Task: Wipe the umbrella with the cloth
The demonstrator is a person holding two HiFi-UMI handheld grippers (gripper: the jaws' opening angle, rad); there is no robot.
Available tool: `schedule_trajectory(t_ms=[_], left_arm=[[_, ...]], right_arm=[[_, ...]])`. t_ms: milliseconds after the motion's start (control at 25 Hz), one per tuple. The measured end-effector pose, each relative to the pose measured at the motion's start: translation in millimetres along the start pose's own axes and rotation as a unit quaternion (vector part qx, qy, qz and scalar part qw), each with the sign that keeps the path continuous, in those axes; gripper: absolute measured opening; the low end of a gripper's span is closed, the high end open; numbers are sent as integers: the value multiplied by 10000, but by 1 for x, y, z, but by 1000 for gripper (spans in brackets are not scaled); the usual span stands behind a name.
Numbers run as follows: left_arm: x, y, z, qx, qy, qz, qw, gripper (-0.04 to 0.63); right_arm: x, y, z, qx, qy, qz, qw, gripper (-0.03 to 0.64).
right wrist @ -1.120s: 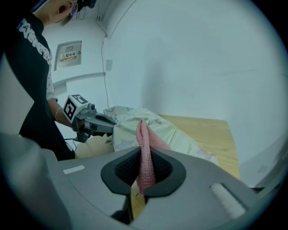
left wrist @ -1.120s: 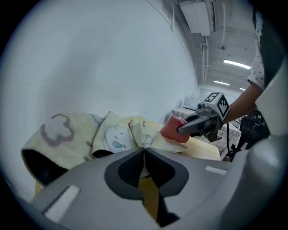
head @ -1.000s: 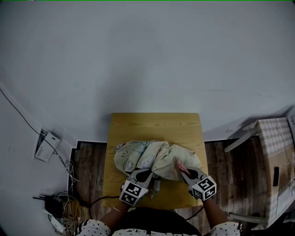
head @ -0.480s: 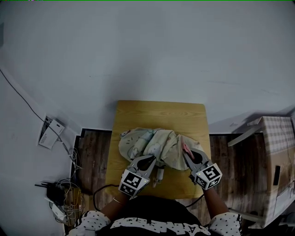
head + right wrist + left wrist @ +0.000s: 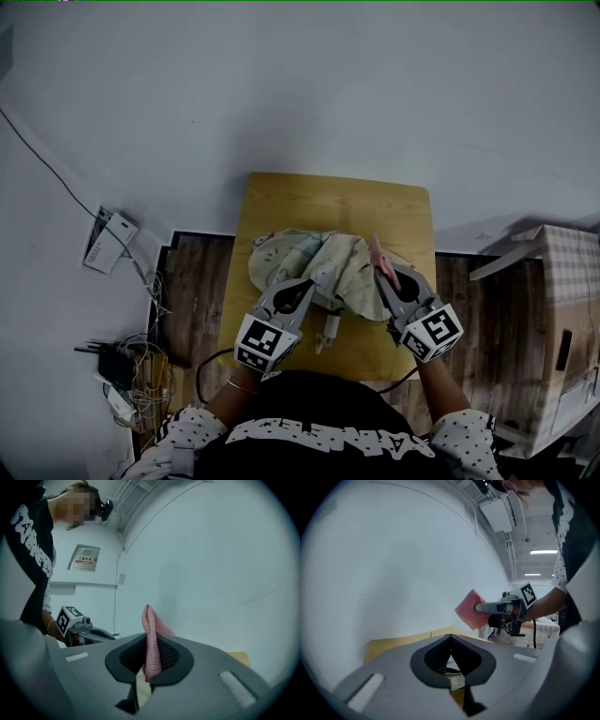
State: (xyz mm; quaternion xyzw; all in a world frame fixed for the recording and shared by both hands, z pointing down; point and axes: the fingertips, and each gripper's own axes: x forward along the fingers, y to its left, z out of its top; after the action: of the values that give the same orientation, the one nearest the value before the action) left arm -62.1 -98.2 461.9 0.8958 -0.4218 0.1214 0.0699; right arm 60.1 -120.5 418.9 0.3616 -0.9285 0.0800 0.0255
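Note:
The umbrella (image 5: 295, 261), cream with a small print, lies bunched on the wooden table (image 5: 337, 195). Its pale handle (image 5: 329, 332) points toward the near edge. My left gripper (image 5: 315, 279) is shut with its tips in the fabric on the near side. In the left gripper view a sliver of pale fabric (image 5: 457, 681) shows between its jaws, which have just closed further. My right gripper (image 5: 381, 268) is shut on the pink cloth (image 5: 377, 251), held above the umbrella's right part. The cloth (image 5: 151, 639) stands up between the right jaws. From the left gripper view, the cloth (image 5: 468, 609) hangs in the air.
Cables and a power strip (image 5: 127, 394) lie on the wooden floor at the left. A white device (image 5: 111, 242) leans against the wall there. A checked box (image 5: 572, 319) stands at the right. A pale wall rises behind the table.
Both grippers have risen from the table, the right one carrying the pink cloth. The umbrella fabric is drawn up between them. The handle still rests near the front edge.

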Motion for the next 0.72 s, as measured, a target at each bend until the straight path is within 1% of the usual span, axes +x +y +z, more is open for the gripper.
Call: schedule_trajectory(t_ms=[280,720], left_arm=[[-5,-3,11,36,-90,-2,10000,2],[-8,1,13,20,-118,44,9999,2]], right_arm=[[4,8,15,-36,-147,100,9998,32],[11,18,16,-83,-109,273,9995,31]])
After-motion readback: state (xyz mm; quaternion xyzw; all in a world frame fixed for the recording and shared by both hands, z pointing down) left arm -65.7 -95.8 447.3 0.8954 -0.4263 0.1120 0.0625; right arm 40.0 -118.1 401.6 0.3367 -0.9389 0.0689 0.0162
